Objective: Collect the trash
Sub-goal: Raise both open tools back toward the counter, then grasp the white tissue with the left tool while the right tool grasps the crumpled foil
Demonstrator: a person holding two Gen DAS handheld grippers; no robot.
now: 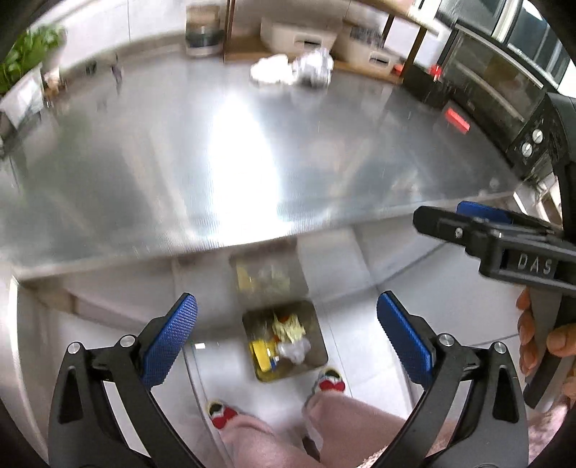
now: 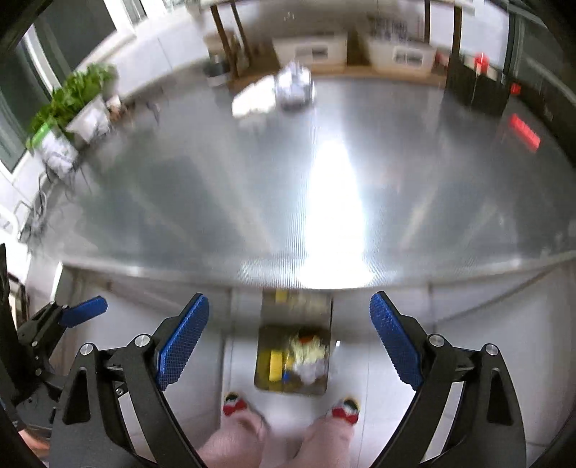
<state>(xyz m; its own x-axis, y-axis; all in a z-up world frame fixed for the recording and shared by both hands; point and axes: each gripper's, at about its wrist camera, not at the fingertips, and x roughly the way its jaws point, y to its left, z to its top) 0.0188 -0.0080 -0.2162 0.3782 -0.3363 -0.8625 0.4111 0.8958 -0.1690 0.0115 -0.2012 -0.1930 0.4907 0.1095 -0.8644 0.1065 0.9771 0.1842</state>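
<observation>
A metal trash bin [image 1: 316,345] stands on the floor below the steel table's front edge, holding yellow, white and clear scraps; it also shows in the right wrist view [image 2: 264,360]. Crumpled white paper [image 1: 268,70] and a ball of foil [image 1: 313,66] lie at the far side of the table; they show in the right wrist view too, the paper [image 2: 252,97] and the foil [image 2: 293,86]. My left gripper [image 1: 288,338] is open and empty above the bin. My right gripper [image 2: 289,342] is open and empty above the bin, and shows at the right of the left wrist view [image 1: 464,219].
The steel table [image 1: 144,172] spans both views. A black oven [image 1: 504,97] stands at the right. White boxes [image 1: 306,36] and a jar [image 1: 203,30] stand at the back. A potted plant [image 2: 72,104] stands at the left. The person's feet [image 1: 329,381] are beside the bin.
</observation>
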